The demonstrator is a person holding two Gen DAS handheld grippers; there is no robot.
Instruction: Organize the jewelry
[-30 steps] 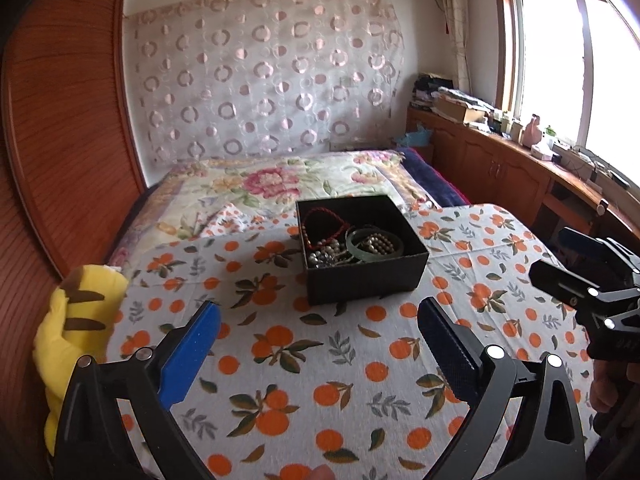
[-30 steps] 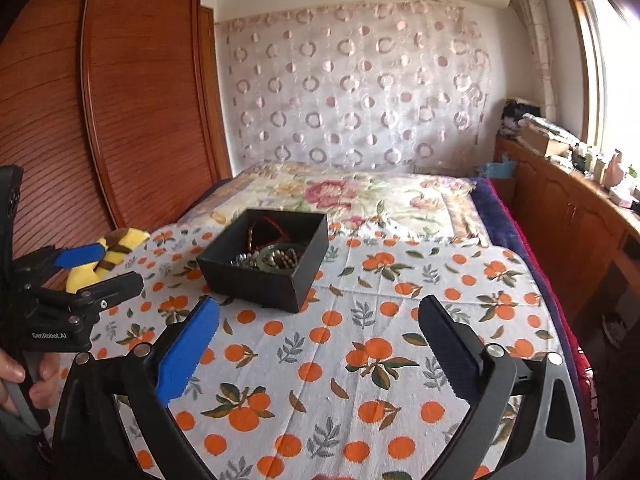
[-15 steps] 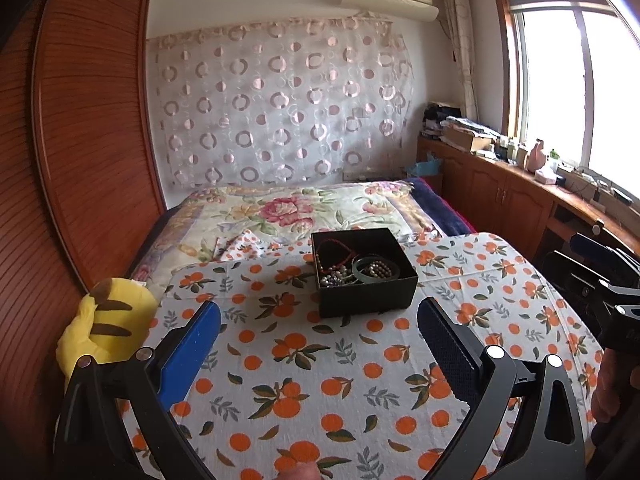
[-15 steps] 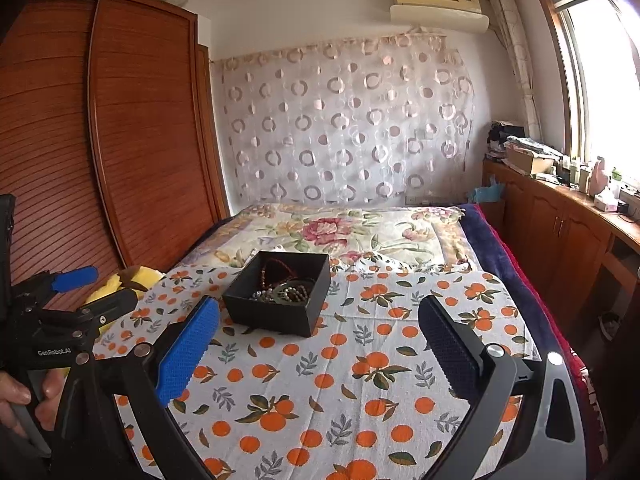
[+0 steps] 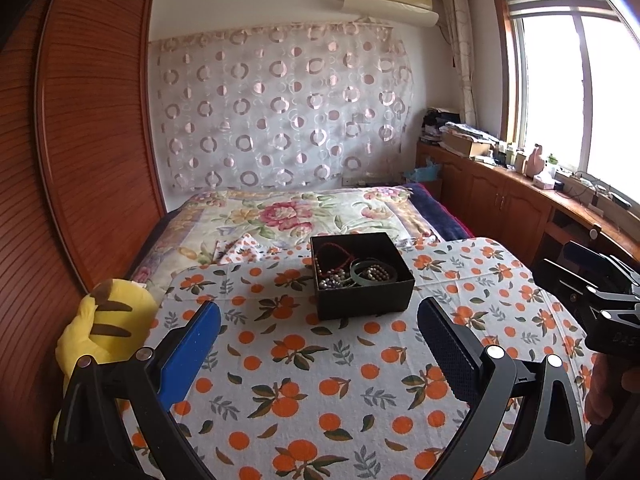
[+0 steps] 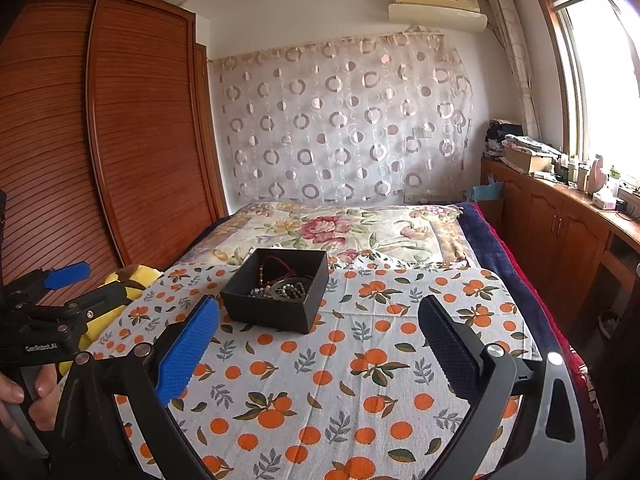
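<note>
Your left hand-held gripper (image 5: 318,326) hangs above the orange-print cloth (image 5: 320,380) with its blue pads spread wide apart and nothing between them. Your right hand-held gripper (image 6: 318,326) is the same: fingers wide apart, empty, above the cloth. The black box (image 5: 362,276) sits on that cloth toward the far side, ahead of both grippers and well clear of their fingertips. In the left wrist view it lies slightly right of centre; in the right wrist view the box (image 6: 276,292) lies left of centre, near the tip of the left pad. Inside it the jewelry is heaped together: a red bead strand (image 5: 336,252) toward the back, a green bangle (image 5: 374,272) around some pale beads, and a silvery beaded cluster (image 5: 332,282) at the front. A yellow plush toy (image 5: 104,320) lies at the cloth's left edge beside the wooden wardrobe (image 5: 80,160). Beyond the cloth, the floral bedspread (image 5: 288,216) runs to the curtained wall.
</note>
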